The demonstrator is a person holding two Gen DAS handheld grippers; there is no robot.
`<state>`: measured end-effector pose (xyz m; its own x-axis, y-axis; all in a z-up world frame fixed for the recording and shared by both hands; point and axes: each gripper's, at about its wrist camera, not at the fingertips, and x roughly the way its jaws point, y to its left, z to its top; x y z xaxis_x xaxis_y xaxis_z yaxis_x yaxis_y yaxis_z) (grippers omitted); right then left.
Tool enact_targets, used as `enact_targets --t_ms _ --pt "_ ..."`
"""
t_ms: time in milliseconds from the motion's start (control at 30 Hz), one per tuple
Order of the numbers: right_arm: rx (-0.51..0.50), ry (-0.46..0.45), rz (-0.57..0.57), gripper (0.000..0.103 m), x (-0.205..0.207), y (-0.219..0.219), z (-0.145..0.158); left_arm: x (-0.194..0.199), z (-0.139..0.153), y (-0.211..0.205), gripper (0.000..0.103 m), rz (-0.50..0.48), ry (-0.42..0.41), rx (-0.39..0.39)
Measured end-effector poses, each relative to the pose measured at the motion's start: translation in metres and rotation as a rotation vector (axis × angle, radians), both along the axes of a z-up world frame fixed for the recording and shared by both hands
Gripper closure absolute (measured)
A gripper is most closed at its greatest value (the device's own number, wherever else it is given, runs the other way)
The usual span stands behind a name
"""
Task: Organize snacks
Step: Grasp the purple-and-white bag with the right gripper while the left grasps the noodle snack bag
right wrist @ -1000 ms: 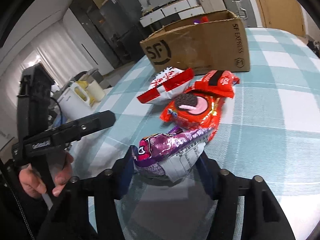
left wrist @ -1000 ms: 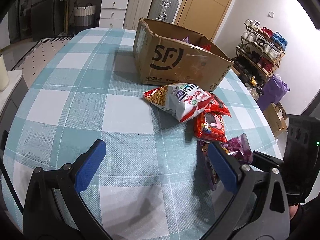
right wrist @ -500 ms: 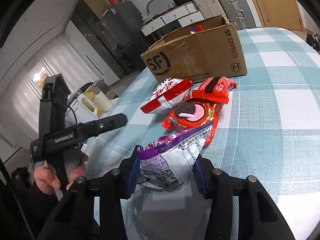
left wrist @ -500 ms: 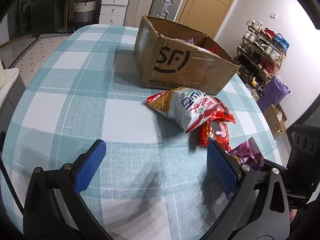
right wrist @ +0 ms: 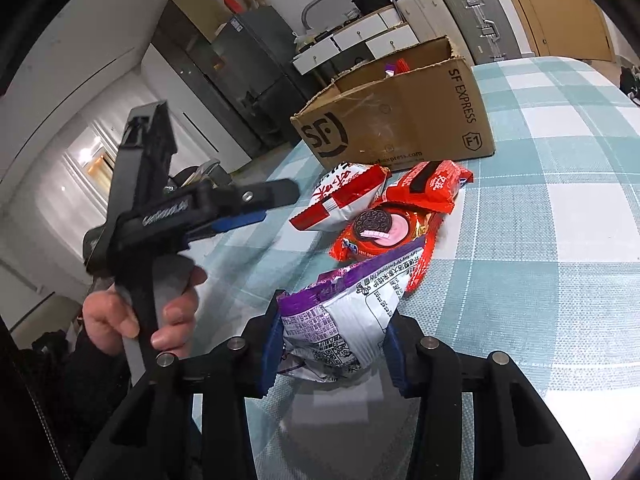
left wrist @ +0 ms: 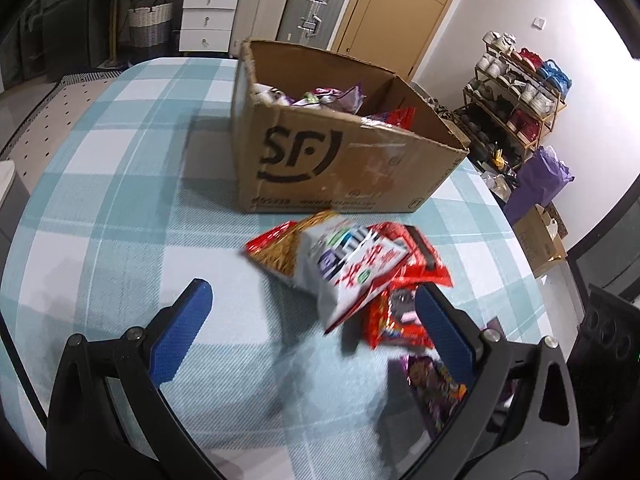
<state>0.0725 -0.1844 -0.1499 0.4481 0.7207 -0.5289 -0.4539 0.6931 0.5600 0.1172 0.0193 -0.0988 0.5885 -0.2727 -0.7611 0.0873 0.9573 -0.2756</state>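
My right gripper [right wrist: 332,340] is shut on a purple snack bag [right wrist: 352,308], lifted just above the table; the bag also shows in the left wrist view [left wrist: 434,384]. My left gripper [left wrist: 316,320] is open and empty above the table, near a white-and-red snack bag [left wrist: 344,264]. That bag [right wrist: 344,196], a red packet [right wrist: 430,186] and a red cookie pack [right wrist: 384,232] lie in front of an open cardboard SF box [left wrist: 340,160] that holds several snacks. The left gripper also shows in the right wrist view [right wrist: 276,204].
The table wears a teal-and-white checked cloth [left wrist: 120,184]. A shoe rack [left wrist: 516,96] and a purple bag [left wrist: 540,180] stand past its right edge. Suitcases [left wrist: 316,12] and drawers [left wrist: 208,12] stand behind.
My left gripper has moved forward toward the snack pile and the box. My right gripper has lifted the purple bag slightly and drawn it back from the pile.
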Motion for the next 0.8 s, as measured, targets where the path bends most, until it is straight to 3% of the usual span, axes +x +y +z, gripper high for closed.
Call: enact_targets --t_ms 233,367,500,667,767,800 --pt "0.021 0.004 -0.017 0.059 -0.002 -0.011 0.002 0.031 0.003 -0.015 0.002 0.013 0.044 0.049" --pt "0.031 0.009 -0.030 0.060 -0.002 -0.020 -0.001 0.047 0.000 -0.022 0.002 0.005 0.071 0.033" --pt "0.043 0.020 -0.042 0.059 -0.001 -0.028 -0.004 0.061 -0.010 -0.027 0.002 0.022 0.104 0.084" --pt "0.048 0.019 -0.057 0.059 -0.001 -0.034 -0.002 0.072 -0.027 -0.028 0.002 0.031 0.165 0.092" --pt "0.051 0.024 -0.061 0.059 0.001 -0.038 -0.003 0.074 -0.032 -0.025 0.009 0.028 0.184 0.065" --pt "0.052 0.025 -0.061 0.059 0.001 -0.039 -0.003 0.073 -0.033 -0.024 0.018 0.024 0.186 0.060"
